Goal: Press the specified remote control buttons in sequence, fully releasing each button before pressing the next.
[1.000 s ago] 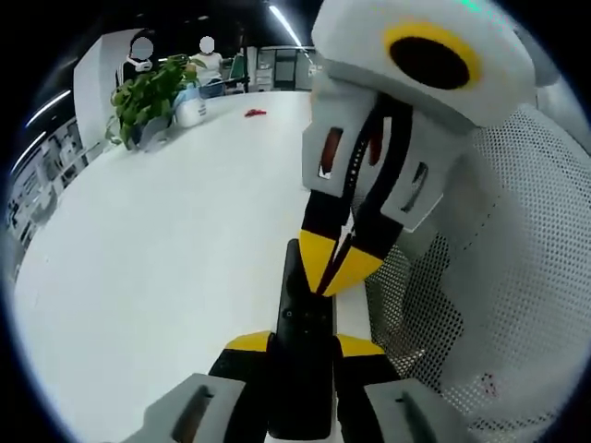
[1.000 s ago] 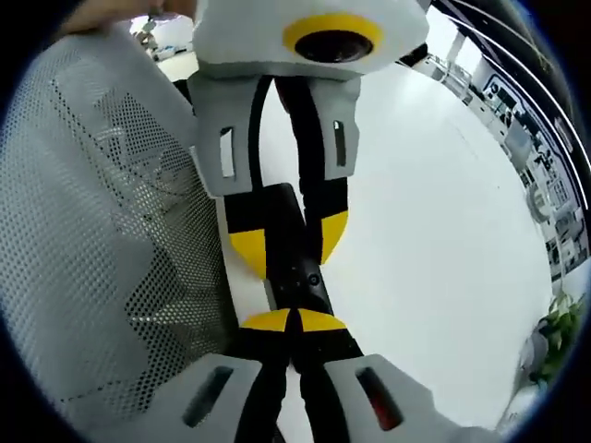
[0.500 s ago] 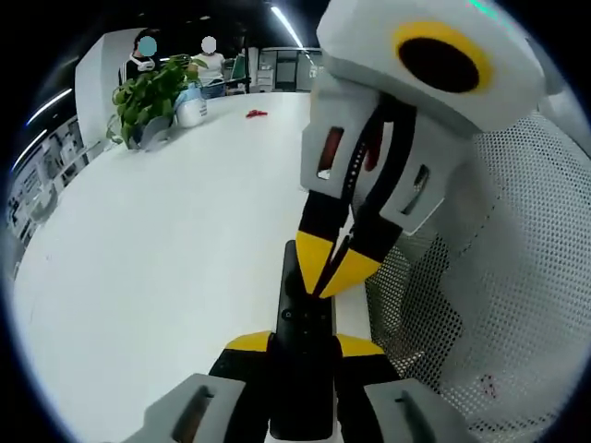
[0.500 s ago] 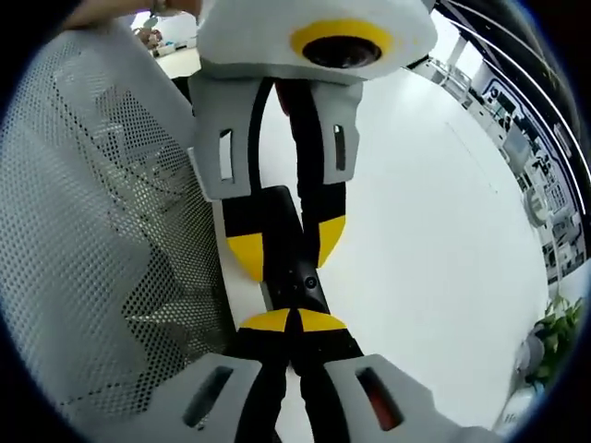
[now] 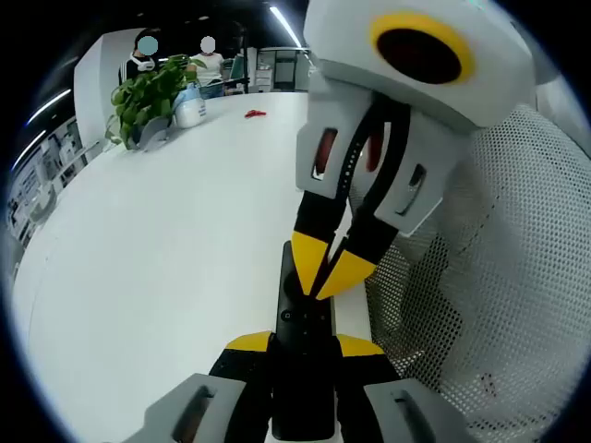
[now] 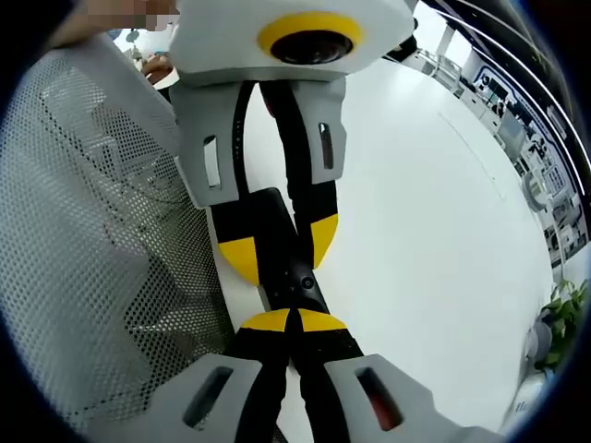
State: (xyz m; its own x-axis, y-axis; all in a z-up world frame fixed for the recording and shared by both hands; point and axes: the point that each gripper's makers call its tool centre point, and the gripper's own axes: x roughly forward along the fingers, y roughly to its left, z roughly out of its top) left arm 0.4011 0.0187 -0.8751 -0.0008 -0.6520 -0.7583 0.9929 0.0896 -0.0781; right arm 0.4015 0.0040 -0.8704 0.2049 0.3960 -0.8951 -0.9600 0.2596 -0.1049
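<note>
We saw the left gripper (image 5: 303, 343) clamped on the black remote control (image 5: 305, 369) at 6 o'clock over the white table (image 5: 166, 258); the right gripper (image 5: 325, 269), jaws closed together, touched its buttons; a potted plant (image 5: 148, 97) stood at 11 o'clock

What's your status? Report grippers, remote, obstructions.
Left gripper shut on remote. Right gripper shut, tips at its button face. Mesh chair back alongside; white table beneath.
</note>
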